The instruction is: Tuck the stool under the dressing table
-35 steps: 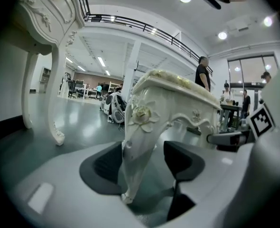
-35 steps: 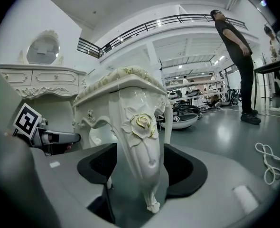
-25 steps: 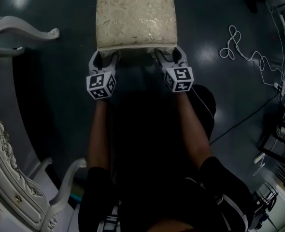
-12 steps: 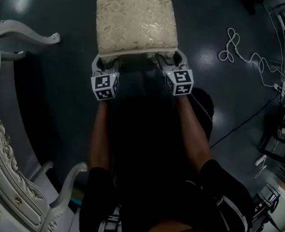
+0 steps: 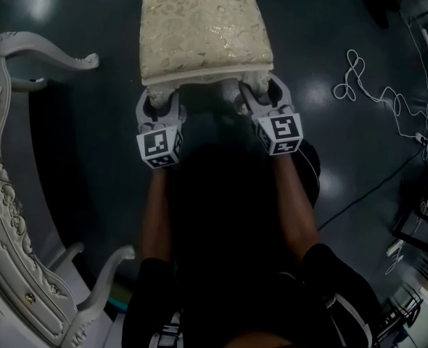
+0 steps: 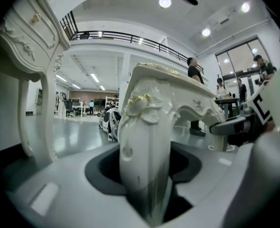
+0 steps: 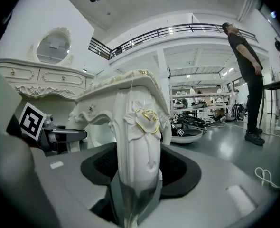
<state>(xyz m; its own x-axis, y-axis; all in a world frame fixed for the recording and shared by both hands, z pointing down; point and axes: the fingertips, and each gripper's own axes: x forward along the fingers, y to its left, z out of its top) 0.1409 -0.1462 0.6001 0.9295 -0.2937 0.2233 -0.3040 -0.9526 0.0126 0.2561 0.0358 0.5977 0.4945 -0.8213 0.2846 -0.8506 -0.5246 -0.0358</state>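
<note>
Item: stool (image 5: 203, 31), held ahead of the person, well apart from the dressing table (image 5: 3, 216) at left.
Grip: left gripper (image 5: 158, 101) and right gripper (image 5: 261, 96), jaws just closing, each clamped on a near leg.
Risk: the glossy tapered legs may slip, and the unsupported far end could sag or swing.

Grey left tongs (image 5: 160, 104), grey right tongs (image 5: 256, 95) — white cubes (image 5: 159, 147) with black square markers, black short sleeves (image 5: 328, 270).

Seat of the stool (image 5: 203, 31): cream floral brocade; legs white, 1 gold-edged rose (image 7: 147, 120) each. The dressing table (image 5: 3, 216): white scrollwork. The floor (image 5: 91, 143): glossy dark grey.
</note>
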